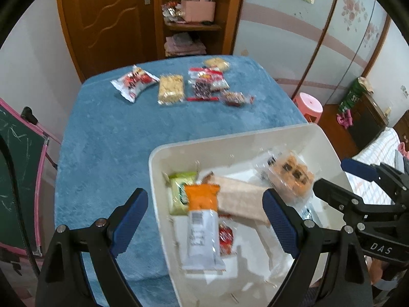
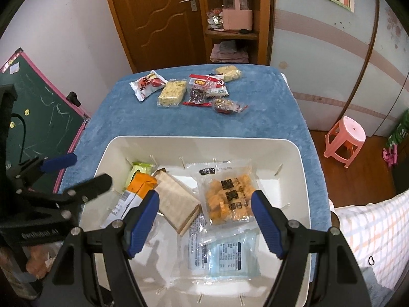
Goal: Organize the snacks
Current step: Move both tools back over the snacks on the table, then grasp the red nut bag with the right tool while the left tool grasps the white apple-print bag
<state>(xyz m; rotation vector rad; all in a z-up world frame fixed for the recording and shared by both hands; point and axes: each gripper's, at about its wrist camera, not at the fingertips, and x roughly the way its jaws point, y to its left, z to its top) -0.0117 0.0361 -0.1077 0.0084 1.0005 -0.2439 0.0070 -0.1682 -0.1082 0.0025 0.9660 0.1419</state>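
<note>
Both claws, left claw [image 1: 204, 220] and right claw [image 2: 204, 220], gape wide, empty, over white bin [image 2: 304, 179]. Snack packets [image 2: 189, 89] beyond: light, crinkly, slippery; pinch at sealed edge.

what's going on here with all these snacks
A person is sorting snacks with tongs in each hand. Both the left tongs and right tongs hover open and empty above a white bin that already holds several packets, including an orange one. Six more packets wait at the far end of the blue table.
</note>
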